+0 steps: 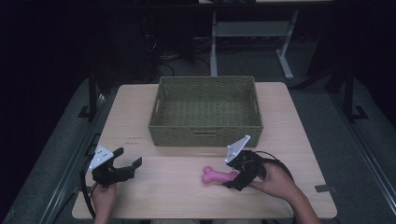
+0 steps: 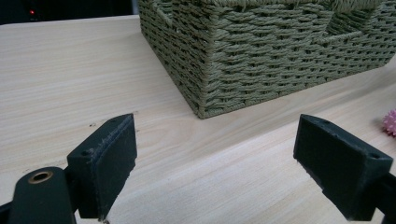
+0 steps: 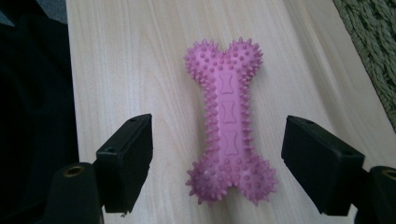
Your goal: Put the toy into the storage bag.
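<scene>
Nothing is moved yet: near the table's front edge the pink bone toy lies flat between the right gripper's wide-open jaws, ungrasped. The left gripper waits open. Farther back, the basket holds nothing.

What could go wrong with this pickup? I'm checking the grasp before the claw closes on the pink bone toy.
1. The right claw straddles the pink bone toy near its flared, spiky end, not the narrow middle; the pads could slip on the soft spikes or the toy could hang tilted.
2. The toy lies close to the woven basket; a low carry might knock its front wall.
</scene>
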Demonstrator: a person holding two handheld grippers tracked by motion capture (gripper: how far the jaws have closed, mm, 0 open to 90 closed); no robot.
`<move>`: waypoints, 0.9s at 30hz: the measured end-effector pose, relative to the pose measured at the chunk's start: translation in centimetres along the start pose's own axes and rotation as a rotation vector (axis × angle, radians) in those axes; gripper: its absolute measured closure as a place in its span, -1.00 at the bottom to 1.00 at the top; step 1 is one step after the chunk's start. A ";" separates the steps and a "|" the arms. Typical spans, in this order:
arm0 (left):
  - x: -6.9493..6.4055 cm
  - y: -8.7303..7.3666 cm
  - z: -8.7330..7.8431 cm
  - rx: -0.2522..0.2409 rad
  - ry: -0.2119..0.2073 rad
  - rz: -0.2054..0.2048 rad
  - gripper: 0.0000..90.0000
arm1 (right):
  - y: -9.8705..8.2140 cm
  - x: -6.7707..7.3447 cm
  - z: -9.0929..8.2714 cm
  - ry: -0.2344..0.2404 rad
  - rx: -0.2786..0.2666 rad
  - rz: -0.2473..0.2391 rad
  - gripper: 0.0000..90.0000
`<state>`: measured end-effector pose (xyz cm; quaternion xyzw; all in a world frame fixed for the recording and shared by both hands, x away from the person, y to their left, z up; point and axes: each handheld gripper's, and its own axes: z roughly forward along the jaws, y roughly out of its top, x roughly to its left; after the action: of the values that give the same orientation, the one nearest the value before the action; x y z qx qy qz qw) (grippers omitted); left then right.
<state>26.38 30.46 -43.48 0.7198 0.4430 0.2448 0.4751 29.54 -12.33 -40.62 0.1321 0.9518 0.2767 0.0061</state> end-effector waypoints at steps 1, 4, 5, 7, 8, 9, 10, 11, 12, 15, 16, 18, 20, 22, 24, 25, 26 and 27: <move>0.0 0.0 0.0 -0.001 0.000 -0.001 -0.71 | 0.2 -0.1 0.1 0.001 0.004 -0.003 -0.46; 0.0 0.0 0.0 -0.001 0.000 0.000 -0.72 | 0.5 -0.2 0.3 0.007 0.016 -0.006 -0.41; 0.0 0.0 0.0 -0.002 0.000 -0.001 -0.72 | 0.6 -0.2 0.4 0.006 0.020 -0.011 -0.41; 0.0 0.0 0.0 -0.003 0.000 0.000 -0.71 | 0.8 -0.3 0.5 0.013 0.025 -0.013 -0.39; 0.0 0.0 -0.1 -0.003 0.000 -0.001 -0.72 | 0.9 -0.4 0.6 0.017 0.025 -0.014 -0.38; 0.0 0.0 -0.1 -0.004 0.000 -0.001 -0.72 | 0.9 -0.4 0.7 0.019 0.026 -0.013 -0.38; 0.1 0.0 -0.1 -0.003 0.000 -0.001 -0.72 | 0.9 -0.4 0.7 0.020 0.030 -0.011 -0.38; 0.0 0.0 -0.1 -0.003 0.000 -0.002 -0.72 | 1.0 -0.5 0.9 0.022 0.035 -0.012 -0.37; 0.0 0.0 -0.1 -0.004 0.000 -0.002 -0.71 | 1.0 -0.5 1.0 0.022 0.039 -0.010 -0.36; 0.0 0.0 0.0 -0.004 0.000 -0.001 -0.72 | 1.1 -0.6 1.4 0.024 0.051 -0.012 -0.34; 0.0 0.0 0.0 -0.003 -0.001 -0.001 -0.72 | 1.1 -0.7 1.5 0.024 0.054 -0.013 -0.34; 0.0 0.0 0.0 -0.003 -0.001 -0.002 -0.72 | 1.2 -0.7 1.7 0.028 0.064 -0.011 -0.32; 0.0 0.0 -0.1 -0.004 -0.001 -0.002 -0.72 | 1.2 -0.9 2.0 0.028 0.067 -0.015 -0.30; 0.0 0.0 -0.1 -0.003 -0.001 -0.002 -0.71 | 1.3 -0.9 2.1 0.031 0.072 -0.014 -0.28; 0.0 0.0 -0.1 -0.004 -0.002 -0.002 -0.72 | 1.3 -1.0 2.3 0.034 0.075 -0.016 -0.25; 0.0 0.0 -0.1 -0.004 -0.001 -0.002 -0.72 | 1.3 -1.0 2.4 0.035 0.078 -0.013 -0.23; 0.0 0.0 -0.1 -0.003 -0.001 -0.002 -0.72 | 1.4 -1.0 2.4 0.036 0.080 -0.015 -0.21; 0.0 0.0 -0.1 -0.003 -0.001 -0.002 -0.71 | 1.4 -1.1 2.5 0.039 0.083 -0.017 -0.20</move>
<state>26.34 30.49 -43.45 0.7187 0.4431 0.2446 0.4768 31.12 -10.14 -42.07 0.1189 0.9635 0.2393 -0.0155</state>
